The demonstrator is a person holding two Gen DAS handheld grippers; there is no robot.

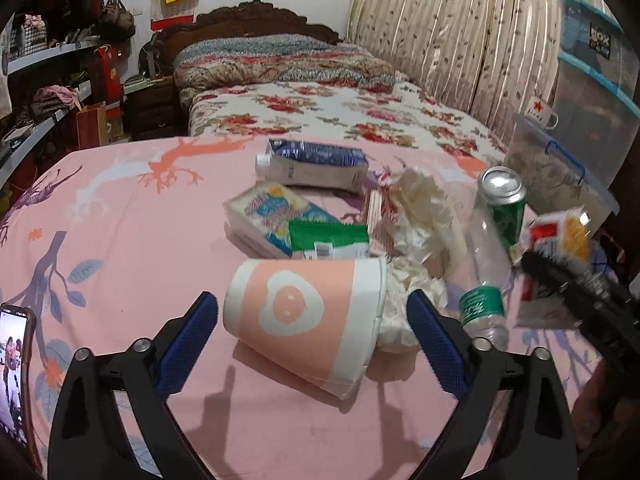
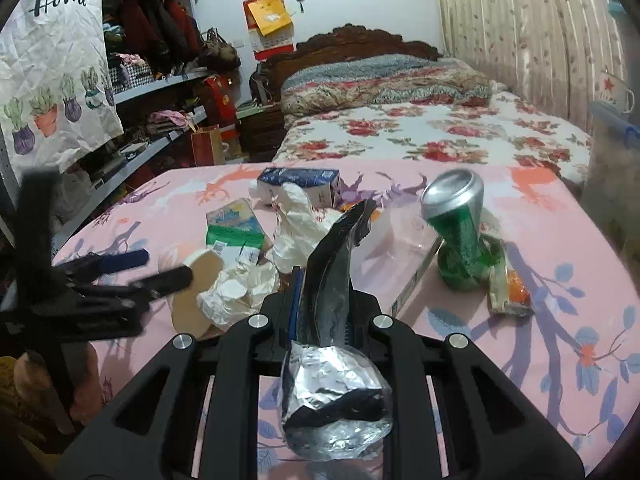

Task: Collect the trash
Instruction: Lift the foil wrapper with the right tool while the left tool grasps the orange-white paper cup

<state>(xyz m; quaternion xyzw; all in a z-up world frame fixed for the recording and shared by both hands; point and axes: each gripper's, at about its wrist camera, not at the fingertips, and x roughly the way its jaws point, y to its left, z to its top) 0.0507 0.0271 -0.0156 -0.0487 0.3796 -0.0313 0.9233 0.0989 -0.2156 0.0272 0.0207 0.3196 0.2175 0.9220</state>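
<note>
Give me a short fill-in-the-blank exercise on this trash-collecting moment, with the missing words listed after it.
1. The right gripper is shut on a ____ wrapper.
2. The paper cup lies on its ____ between the fingers of the open left gripper.
3. The crushed can has a ____ body.
4. The trash lies on a ____ tablecloth.

Missing words: foil; side; green; pink

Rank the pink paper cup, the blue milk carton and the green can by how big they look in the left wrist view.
1. Pink paper cup, though it lies nearest the camera, which inflates it.
2. Blue milk carton.
3. Green can, clearly smallest.
</note>
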